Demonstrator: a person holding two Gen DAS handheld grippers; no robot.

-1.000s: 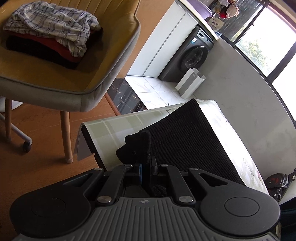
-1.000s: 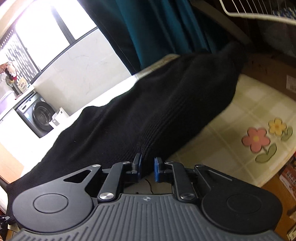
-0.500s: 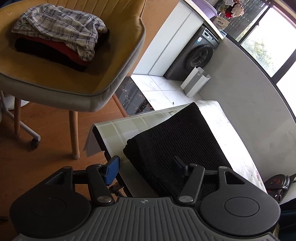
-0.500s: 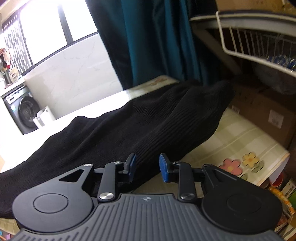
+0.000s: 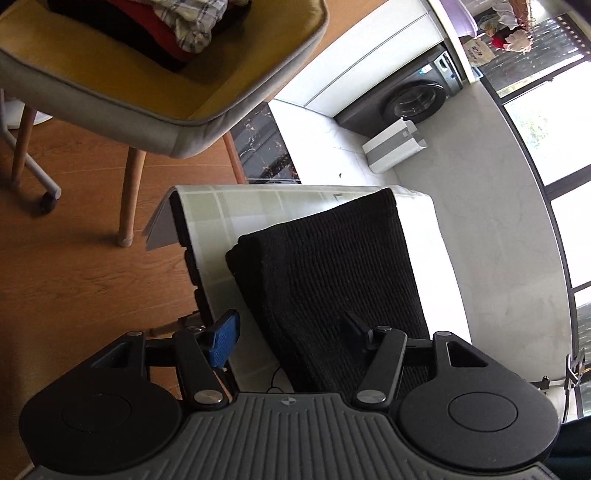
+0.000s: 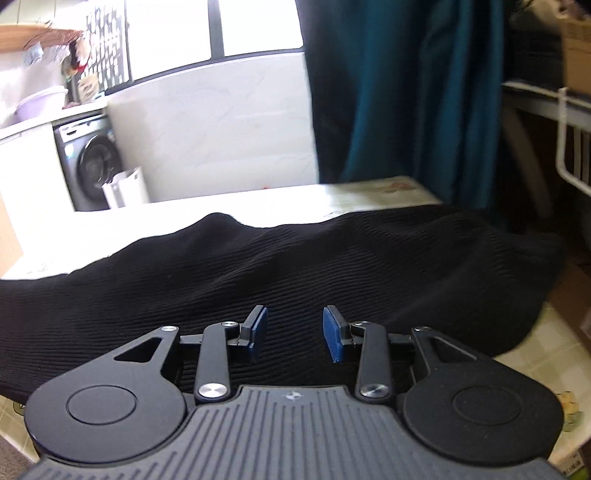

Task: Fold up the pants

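Note:
Black ribbed pants (image 5: 332, 258) lie folded lengthwise along the table (image 5: 251, 206), one end near the table's corner. They also show in the right wrist view (image 6: 295, 266), stretched across the table. My left gripper (image 5: 291, 332) is open wide and empty, above the near part of the pants. My right gripper (image 6: 293, 334) is open and empty, just above the pants' near edge.
A yellow chair (image 5: 155, 88) with a pile of folded clothes (image 5: 166, 26) stands left of the table over the wood floor. A washing machine (image 5: 413, 96) and a white bin (image 5: 395, 147) stand beyond. A teal curtain (image 6: 399, 92) and a wire rack (image 6: 569, 147) are on the right.
My left gripper let go of the pants' end, opened wide and drew back. My right gripper opened wider and lifted off the pants' edge. The pants now lie flat.

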